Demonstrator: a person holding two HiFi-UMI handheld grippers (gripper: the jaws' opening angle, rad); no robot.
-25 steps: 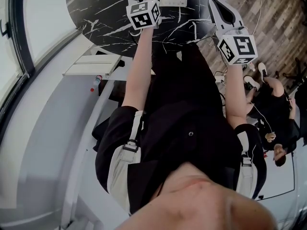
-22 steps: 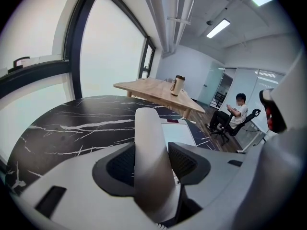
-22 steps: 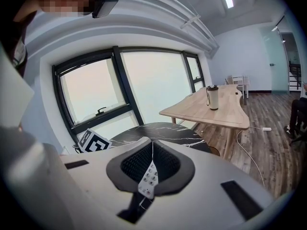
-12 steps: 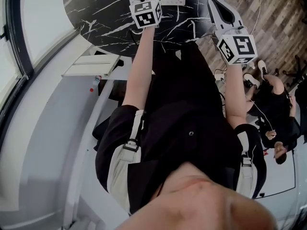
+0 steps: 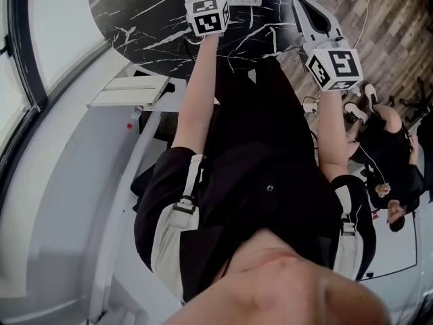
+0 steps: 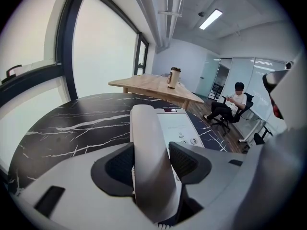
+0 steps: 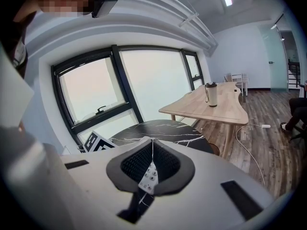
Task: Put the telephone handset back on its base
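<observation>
A: Since the jaws of the left tool (image 6: 152, 163) have just been opening with the handset (image 6: 144, 128) between them and the pads look barely clear of it, I'd call this the release step. The right tool (image 7: 152, 163) is clenched and empty.
B: Handset position?
A: It lies in the left side of the base (image 6: 181, 128) on the tabletop (image 6: 76, 128). Its long axis runs along the base, far end pointing away from the tool. Next: back straight out, don't snag it.

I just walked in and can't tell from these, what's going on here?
A person is hanging up a phone on the black marble table. The left gripper has the handset between its jaws, lying along the left side of the base; the jaws have just been opening, apparently letting go. The right gripper is shut and empty, held aside.
</observation>
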